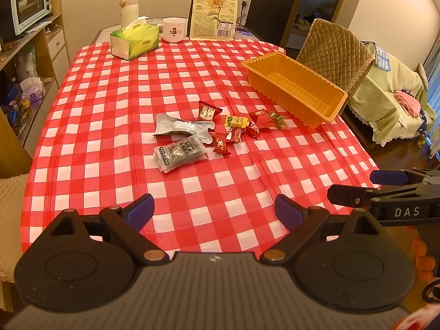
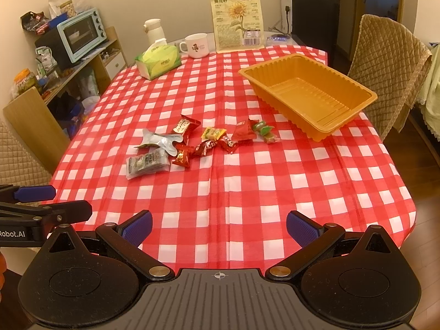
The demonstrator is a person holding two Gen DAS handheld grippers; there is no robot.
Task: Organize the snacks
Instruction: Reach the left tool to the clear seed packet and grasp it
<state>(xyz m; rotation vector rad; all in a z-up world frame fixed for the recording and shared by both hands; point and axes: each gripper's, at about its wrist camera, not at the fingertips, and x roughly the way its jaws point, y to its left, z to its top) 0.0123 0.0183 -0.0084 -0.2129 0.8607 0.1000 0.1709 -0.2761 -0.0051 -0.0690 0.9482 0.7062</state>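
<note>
Both tongs, left [image 1: 214, 210] and right [image 2: 218, 227], are held wide; nothing is sorted, snacks [image 2: 203, 140] are left beside the empty orange tray [image 2: 357, 103].

Wrapped snacks [image 2: 203, 143] beside orange tray [image 2: 316, 126]

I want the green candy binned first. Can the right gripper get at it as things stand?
Probably yes: the right gripper is open, the green candy lies uncovered at the pile's end nearest the orange tray, with bare tablecloth between.

Left claw [image 1: 214, 210] and right claw [image 2: 218, 227] both gape, empty.
</note>
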